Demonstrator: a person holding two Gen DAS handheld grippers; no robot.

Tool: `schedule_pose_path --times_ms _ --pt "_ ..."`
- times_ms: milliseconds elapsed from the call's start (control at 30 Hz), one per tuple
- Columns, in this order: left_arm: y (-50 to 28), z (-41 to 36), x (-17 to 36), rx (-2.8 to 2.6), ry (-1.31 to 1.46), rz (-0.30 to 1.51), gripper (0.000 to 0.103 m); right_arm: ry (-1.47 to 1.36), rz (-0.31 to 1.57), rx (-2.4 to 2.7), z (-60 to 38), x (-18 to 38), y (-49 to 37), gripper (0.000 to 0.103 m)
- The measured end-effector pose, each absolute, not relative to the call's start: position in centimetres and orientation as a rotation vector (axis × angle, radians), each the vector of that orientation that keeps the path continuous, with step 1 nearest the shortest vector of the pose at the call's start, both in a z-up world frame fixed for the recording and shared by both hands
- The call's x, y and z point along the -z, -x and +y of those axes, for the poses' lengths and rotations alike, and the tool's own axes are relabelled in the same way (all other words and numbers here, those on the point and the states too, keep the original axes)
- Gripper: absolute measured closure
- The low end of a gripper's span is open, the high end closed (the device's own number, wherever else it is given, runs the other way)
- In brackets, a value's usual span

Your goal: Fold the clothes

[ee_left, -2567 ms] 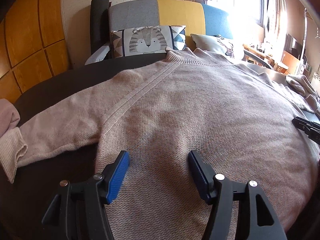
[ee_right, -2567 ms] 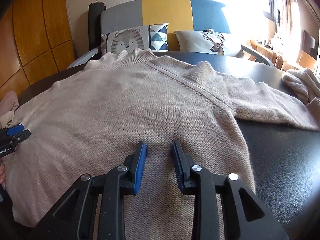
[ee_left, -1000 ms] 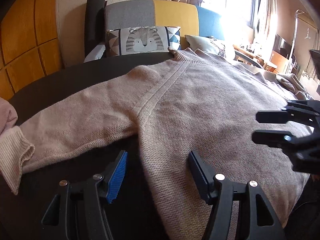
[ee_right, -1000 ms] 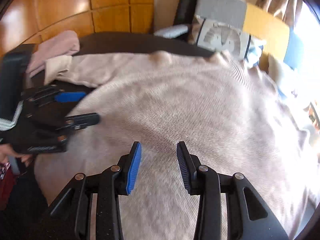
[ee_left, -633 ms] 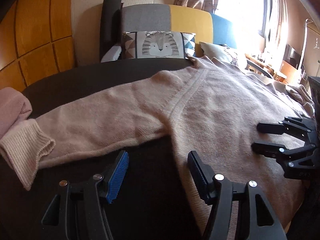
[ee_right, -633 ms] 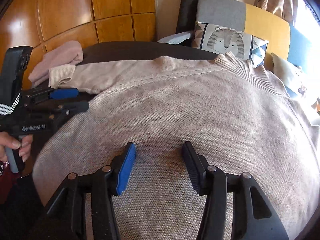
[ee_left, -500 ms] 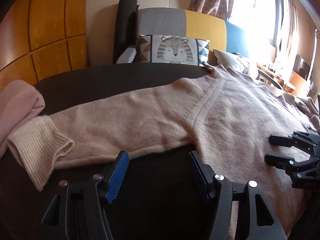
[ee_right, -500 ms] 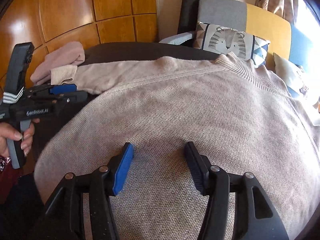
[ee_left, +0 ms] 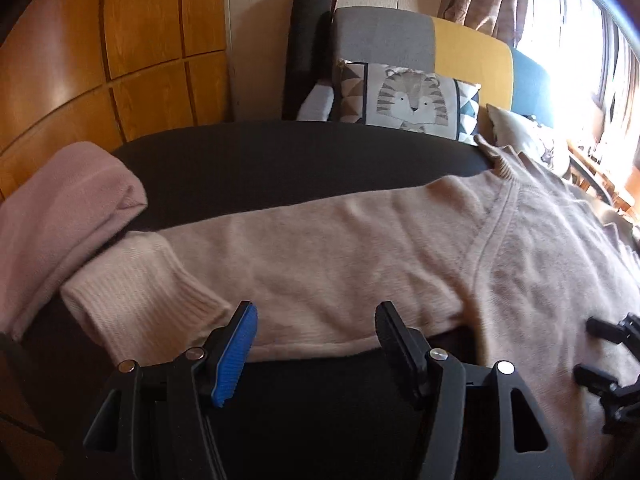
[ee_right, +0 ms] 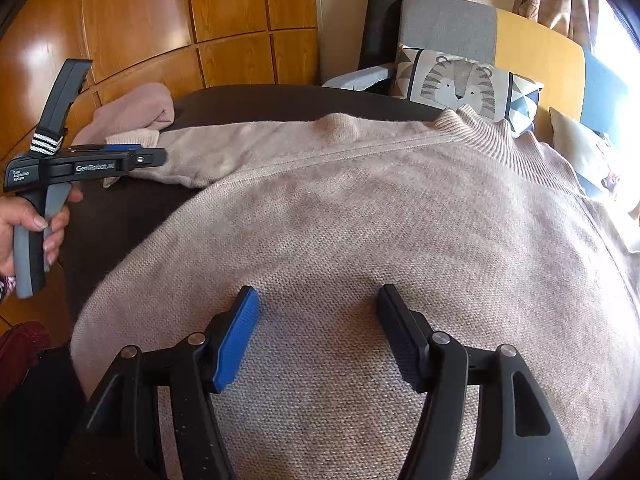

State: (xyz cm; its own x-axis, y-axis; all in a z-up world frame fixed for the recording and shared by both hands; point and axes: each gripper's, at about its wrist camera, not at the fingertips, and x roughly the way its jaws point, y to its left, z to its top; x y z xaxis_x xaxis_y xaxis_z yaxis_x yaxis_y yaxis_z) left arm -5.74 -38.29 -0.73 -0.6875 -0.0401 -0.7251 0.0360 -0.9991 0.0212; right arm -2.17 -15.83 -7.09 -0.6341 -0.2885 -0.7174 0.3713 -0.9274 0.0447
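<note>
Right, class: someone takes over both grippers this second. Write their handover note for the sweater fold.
Left gripper: open, empty, over the near edge of the sweater's left sleeve, by the ribbed cuff.
Right gripper: jaws opening, nothing gripped, over the sweater body.
Beige sweater lies flat on the dark table; a pink garment lies beside the cuff.
Done: sweater spread out.
Left: every fold, likely starting with this sleeve.

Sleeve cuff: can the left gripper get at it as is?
Probably yes. The ribbed cuff lies flat on the dark table, just ahead-left of the left gripper, jaws open and empty. Only the pink garment touches its far side.
</note>
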Motion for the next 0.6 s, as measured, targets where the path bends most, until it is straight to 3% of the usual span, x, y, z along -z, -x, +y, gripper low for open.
schedule_pose_path --times_ms 200,300,433,600 --pt "2.4 -43.6 -0.2 2.905 -1.052 -0.126 0.040 -1.089 0.152 2.547 -15.8 7.1 2.2 0.037" --pt "2.1 -45.2 -0.1 2.887 -1.092 -0.127 0.040 -1.090 0.152 2.548 -15.9 7.1 2.2 0.037" --pt "2.7 -45.2 0.3 2.876 -1.171 0.005 0.040 -1.093 0.158 2.544 -16.0 7.1 2.1 0.035" --pt "6.1 -38.7 0.1 3.009 -1.218 0.164 0.040 -1.094 0.144 2.513 -15.9 7.0 2.2 0.027"
